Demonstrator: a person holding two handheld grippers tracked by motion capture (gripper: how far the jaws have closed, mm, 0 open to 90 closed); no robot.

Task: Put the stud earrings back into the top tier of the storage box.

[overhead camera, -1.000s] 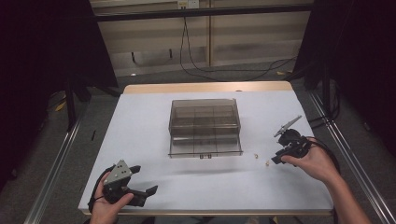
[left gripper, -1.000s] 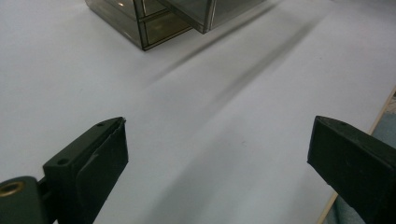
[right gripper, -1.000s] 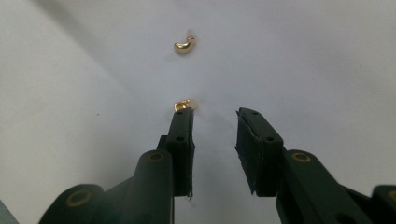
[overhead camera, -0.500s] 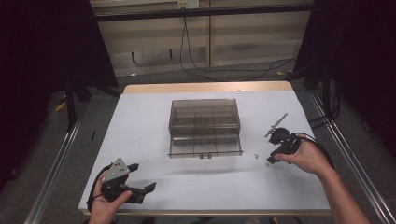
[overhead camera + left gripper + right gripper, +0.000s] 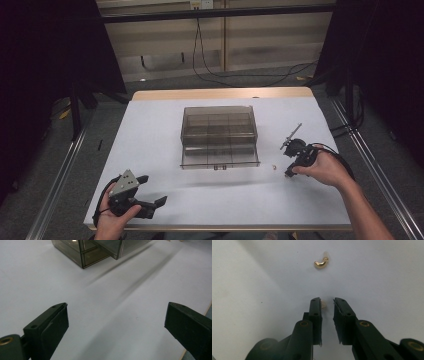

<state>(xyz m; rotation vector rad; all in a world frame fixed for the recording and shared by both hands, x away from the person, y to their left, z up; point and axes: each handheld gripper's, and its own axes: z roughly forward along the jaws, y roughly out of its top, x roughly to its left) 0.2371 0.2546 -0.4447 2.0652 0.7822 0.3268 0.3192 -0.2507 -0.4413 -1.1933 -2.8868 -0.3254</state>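
Right gripper (image 5: 327,302) tipped down onto the white table (image 5: 150,135), jaws just narrowed around a small pale bead-like piece (image 5: 323,304), a gap still visible on one side; its gold curved earring (image 5: 321,263) lies just beyond. Left gripper (image 5: 116,320) parked wide open, empty, near the smoky transparent drawer box (image 5: 219,135).

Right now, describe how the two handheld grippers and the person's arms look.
Both are black two-jaw tools. The left gripper carries a grey three-cornered plate on top and a black cable looping by the wrist. The right gripper trails a black cable too. Its jaws are flat black bars with brass-coloured pivot pins. Both forearms are bare, with no sleeves visible.
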